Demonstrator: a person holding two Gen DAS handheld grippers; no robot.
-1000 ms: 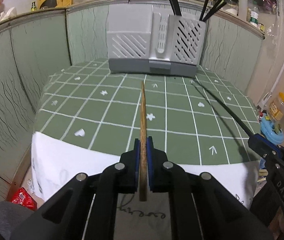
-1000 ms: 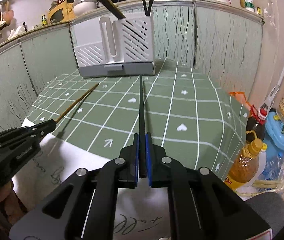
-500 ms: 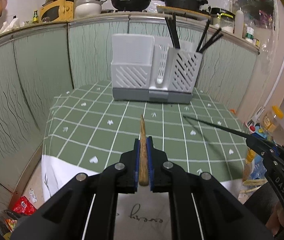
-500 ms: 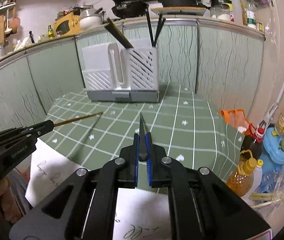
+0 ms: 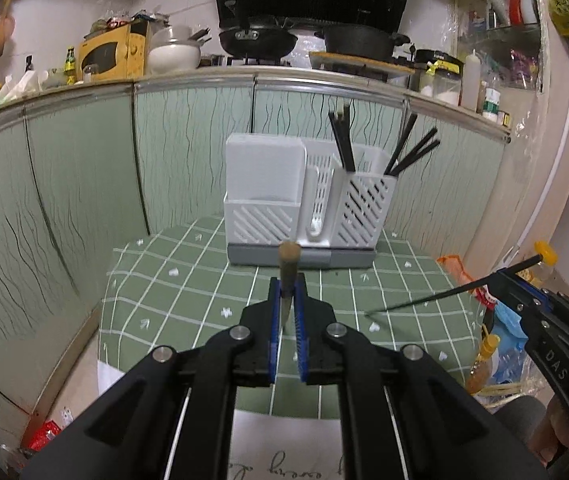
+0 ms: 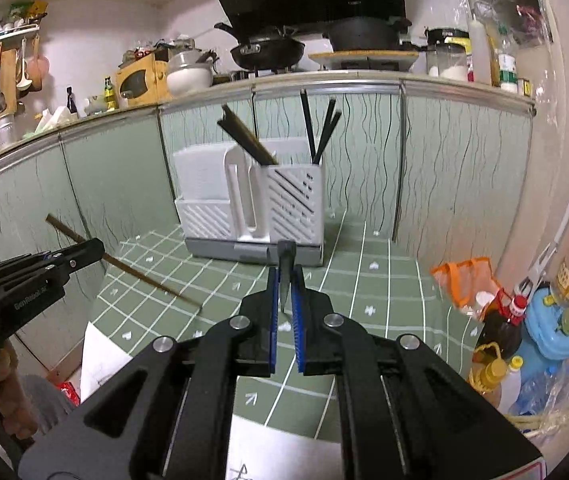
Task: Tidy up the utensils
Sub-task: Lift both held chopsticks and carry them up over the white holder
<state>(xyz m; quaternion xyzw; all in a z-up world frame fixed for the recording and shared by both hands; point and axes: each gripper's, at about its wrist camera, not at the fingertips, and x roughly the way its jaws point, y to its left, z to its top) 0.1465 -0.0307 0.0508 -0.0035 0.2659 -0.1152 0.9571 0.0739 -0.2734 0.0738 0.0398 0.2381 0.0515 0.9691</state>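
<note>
Left wrist view: left tongs [image 5: 287, 280] pinch a wooden chopstick [image 5: 287, 268], right tongs [image 6: 284, 280] a black chopstick [image 6: 285, 264]; tilt tips down over the white holder [image 5: 308, 208] before releasing.

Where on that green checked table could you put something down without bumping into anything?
The green tablecloth lies bare from the white utensil holder at the back to the near edge. Crowding is off the table's right side: bottles and a blue container cluster there.
</note>
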